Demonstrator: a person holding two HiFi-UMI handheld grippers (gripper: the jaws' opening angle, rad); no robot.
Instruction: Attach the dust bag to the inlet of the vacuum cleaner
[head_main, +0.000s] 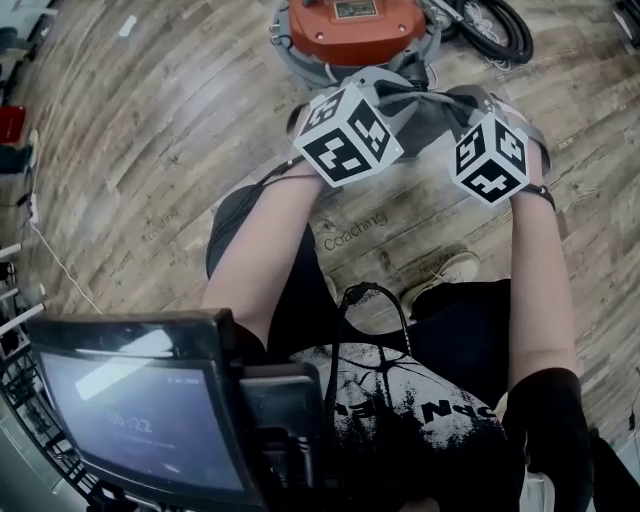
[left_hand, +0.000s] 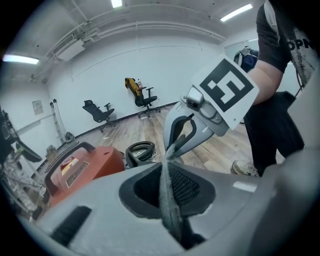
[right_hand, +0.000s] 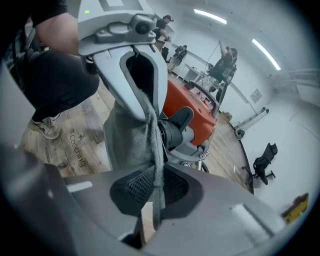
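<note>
Wooden floor (head_main: 150, 150) is spreading beneath me. At left, my left claw (left_hand: 167, 197) is pinching, nearly shut, one edge of the grey dust bag (right_hand: 125, 135), which is stretching across to my right claw (right_hand: 155, 192), clamping the other edge. Beyond both, the orange vacuum cleaner (head_main: 352, 28) is sitting on the floor, its black inlet (right_hand: 175, 134) facing the bag and, I judge, lying nearer my left claw.

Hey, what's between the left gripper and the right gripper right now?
A strip of the grey dust bag, pinched in both grippers' jaws. The left gripper view shows it running from the left gripper up to the right gripper.
</note>
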